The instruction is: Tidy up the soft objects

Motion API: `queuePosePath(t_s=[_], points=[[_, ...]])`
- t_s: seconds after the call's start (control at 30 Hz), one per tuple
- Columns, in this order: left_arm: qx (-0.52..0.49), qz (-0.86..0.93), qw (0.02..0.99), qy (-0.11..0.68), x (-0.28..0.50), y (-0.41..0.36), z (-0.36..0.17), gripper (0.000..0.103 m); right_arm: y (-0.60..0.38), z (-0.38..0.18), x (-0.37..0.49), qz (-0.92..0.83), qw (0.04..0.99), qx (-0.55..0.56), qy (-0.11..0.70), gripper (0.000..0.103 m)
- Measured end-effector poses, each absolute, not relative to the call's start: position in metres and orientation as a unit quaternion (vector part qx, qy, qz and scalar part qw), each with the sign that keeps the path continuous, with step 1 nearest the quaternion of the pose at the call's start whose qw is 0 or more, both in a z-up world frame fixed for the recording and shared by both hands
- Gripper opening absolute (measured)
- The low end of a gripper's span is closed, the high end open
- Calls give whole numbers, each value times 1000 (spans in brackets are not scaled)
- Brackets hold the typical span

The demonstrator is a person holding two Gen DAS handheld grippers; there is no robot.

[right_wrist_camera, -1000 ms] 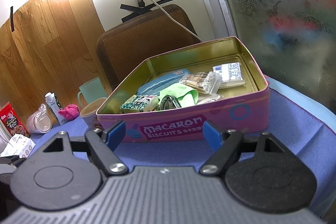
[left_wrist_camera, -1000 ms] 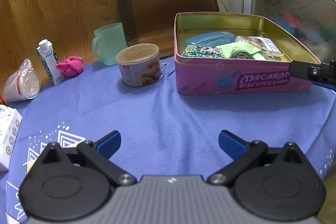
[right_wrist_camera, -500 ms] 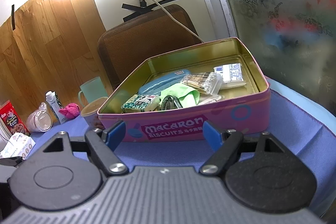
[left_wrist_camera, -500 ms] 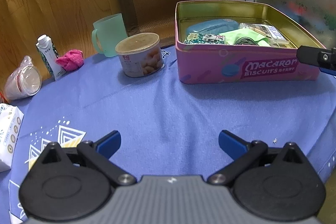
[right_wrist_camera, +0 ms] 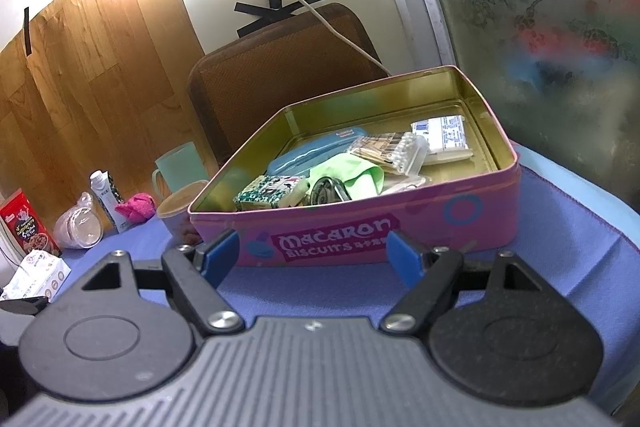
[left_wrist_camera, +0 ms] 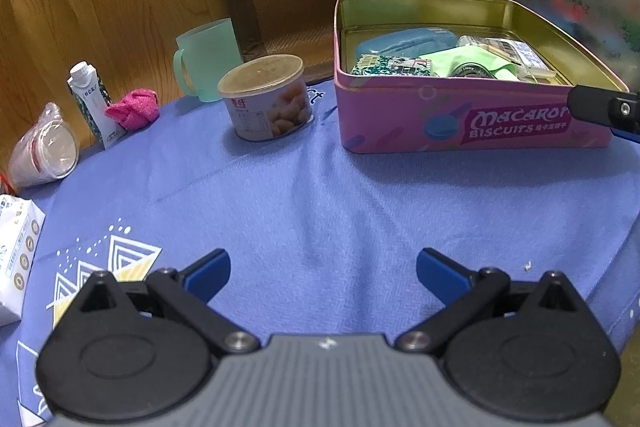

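Both tools hover empty, fingers spread wide: the left tool (left_wrist_camera: 322, 267) over the blue-clothed tabletop (left_wrist_camera: 320, 195), the right tool (right_wrist_camera: 314, 253) facing the pink biscuit tin (right_wrist_camera: 440, 223). A green cloth (right_wrist_camera: 352, 175) lies inside it; a pink cloth (left_wrist_camera: 134, 107) waits far left, likely to be collected.

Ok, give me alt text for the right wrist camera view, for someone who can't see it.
The open right gripper faces an open pink biscuit tin on a blue tablecloth. The tin holds a green cloth, cotton swabs and small packets. A pink cloth lies far left, outside the tin.
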State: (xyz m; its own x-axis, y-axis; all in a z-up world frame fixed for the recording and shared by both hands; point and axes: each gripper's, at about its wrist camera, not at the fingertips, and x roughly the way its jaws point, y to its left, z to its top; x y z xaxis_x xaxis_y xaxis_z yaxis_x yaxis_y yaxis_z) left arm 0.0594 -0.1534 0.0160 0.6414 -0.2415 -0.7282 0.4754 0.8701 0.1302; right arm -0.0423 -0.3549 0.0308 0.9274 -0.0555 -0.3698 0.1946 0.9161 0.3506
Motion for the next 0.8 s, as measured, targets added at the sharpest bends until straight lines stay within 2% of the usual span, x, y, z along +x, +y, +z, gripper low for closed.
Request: queuePosePath(t_s=[0.8], points=[[147, -200, 890, 381, 63, -151, 12, 103, -352, 25, -38, -58, 960, 197, 189, 83]])
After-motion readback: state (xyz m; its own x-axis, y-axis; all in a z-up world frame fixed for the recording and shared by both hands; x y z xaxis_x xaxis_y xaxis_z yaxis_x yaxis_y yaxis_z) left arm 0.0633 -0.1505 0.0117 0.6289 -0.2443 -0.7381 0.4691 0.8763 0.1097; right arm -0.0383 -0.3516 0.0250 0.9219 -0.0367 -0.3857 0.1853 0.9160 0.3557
